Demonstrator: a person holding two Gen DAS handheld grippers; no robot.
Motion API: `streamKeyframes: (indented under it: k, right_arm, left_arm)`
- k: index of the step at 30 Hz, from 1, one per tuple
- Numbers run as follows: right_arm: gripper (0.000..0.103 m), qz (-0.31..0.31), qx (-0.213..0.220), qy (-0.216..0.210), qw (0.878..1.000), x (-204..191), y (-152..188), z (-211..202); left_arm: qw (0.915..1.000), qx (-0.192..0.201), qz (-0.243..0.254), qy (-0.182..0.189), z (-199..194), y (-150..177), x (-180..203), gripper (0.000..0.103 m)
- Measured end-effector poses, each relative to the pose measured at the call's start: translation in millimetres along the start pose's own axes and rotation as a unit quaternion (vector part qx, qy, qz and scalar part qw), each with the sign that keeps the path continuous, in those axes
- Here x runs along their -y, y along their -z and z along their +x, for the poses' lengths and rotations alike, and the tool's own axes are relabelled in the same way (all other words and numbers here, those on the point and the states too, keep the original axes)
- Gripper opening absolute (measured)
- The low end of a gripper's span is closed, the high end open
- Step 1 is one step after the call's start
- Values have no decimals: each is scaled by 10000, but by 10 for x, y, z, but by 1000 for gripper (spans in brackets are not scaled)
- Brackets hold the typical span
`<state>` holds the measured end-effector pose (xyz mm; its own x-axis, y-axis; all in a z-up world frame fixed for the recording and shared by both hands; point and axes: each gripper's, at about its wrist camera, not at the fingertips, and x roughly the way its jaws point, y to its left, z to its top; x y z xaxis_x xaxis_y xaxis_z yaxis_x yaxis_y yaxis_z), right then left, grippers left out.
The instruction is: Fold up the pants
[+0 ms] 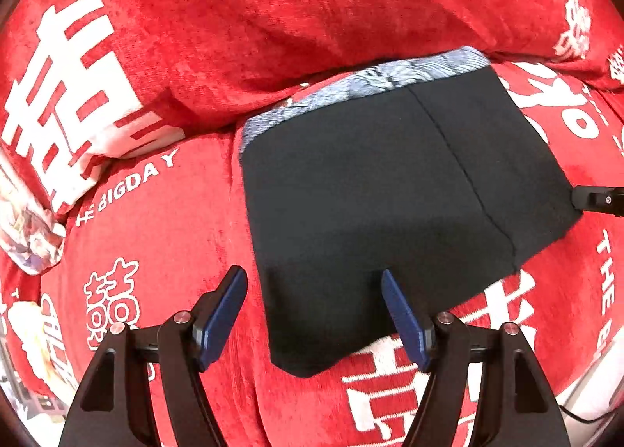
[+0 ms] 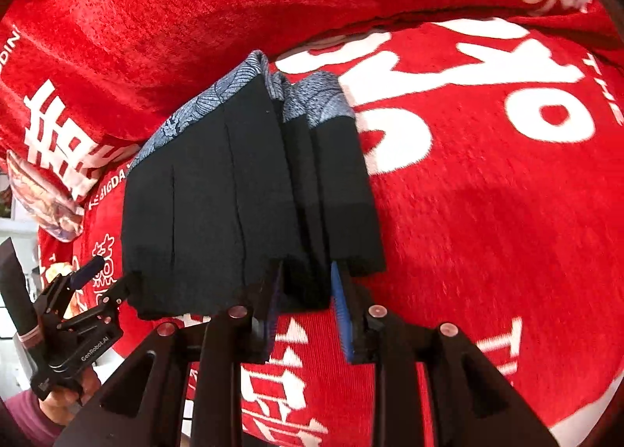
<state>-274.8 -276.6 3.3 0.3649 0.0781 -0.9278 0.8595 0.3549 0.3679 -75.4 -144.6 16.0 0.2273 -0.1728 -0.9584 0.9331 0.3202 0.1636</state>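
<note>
pants (image 1: pixel 390 189): black shorts with a blue-grey patterned waistband (image 1: pixel 374 78), lying on the red printed blanket (image 1: pixel 167 236), already folded over into a compact block; waistband end lies toward the raised fold of blanket at the back.

left gripper (image 1: pixel 314 314): released, jaws standing wide, nothing pinched. one blue pad (image 1: pixel 224 314) sits over bare blanket off the left edge of the pants, the other over the near hem. in the right wrist view it shows at the lower left (image 2: pixel 97 279), held in a person's hand (image 2: pixel 64 394).

right gripper (image 2: pixel 306 314): jaws narrow, with the near edge of the folded right flap between them. (whether the pads still press on the cloth or have just let go i cannot tell; the edge is dark against dark fingers.)

layers: in the right wrist view the right side stands as several stacked pleats, not yet lying flat.

step in hand (judged): settling the last fold and letting go.

how to do it well: lower the right edge until the pleats rest on the layer below before freeing it; draw the fingers back along their own line so no layer drags; keep the left jaws clear of the hem, or use them to press the left side flat.

risk: a pad snagging the hem could pull the stack open.
</note>
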Motion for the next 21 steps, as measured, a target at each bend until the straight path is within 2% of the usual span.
streamKeyframes:
  k: [1, 2, 3, 4, 6, 10, 14, 15, 17, 19, 20, 21]
  right_arm:
    - [28, 62, -5, 20, 10000, -7, 29, -20]
    - [29, 141, -23, 42, 9999, -16, 63, -46]
    - [34, 229, -34, 57, 9997, 40, 110, -102]
    - [37, 279, -33, 64, 9996, 114, 141, -164]
    - [52, 339, -10, 104, 9994, 101, 193, -223]
    - [57, 381, 48, 117, 9992, 95, 260, -308]
    - [70, 413, 33, 85, 9991, 59, 266, -328]
    - [74, 389, 47, 108, 9992, 46, 264, -335]
    - [83, 342, 88, 168, 9992, 24, 258, -345]
    - [84, 282, 203, 248, 9991, -3, 250, -359]
    - [91, 235, 261, 314, 9989, -20, 246, -364]
    - [103, 157, 326, 380, 9986, -43, 243, -369]
  left_arm:
    - [10000, -32, 13, 38, -2, -19, -14, 77]
    - [10000, -58, 19, 75, -7, -27, -11, 91]
    - [9999, -45, -11, 111, -1, -30, -24, 95]
    - [9999, -16, -45, 152, -21, -49, -35, 95]
    - [9998, -58, -47, 205, -26, -52, -48, 95]
    - [9992, -219, -101, 332, -19, -53, -72, 95]
    - [9983, -377, -206, 387, 3, -59, -114, 96]
    - [9980, -414, -238, 403, 9, -62, -125, 103]
    - [9975, -475, -312, 422, 23, -65, -144, 103]
    - [9971, -527, -358, 424, 37, -64, -150, 103]
    - [9969, -542, -387, 420, 42, -63, -154, 103]
    - [9968, -558, -405, 413, 47, -62, -155, 103]
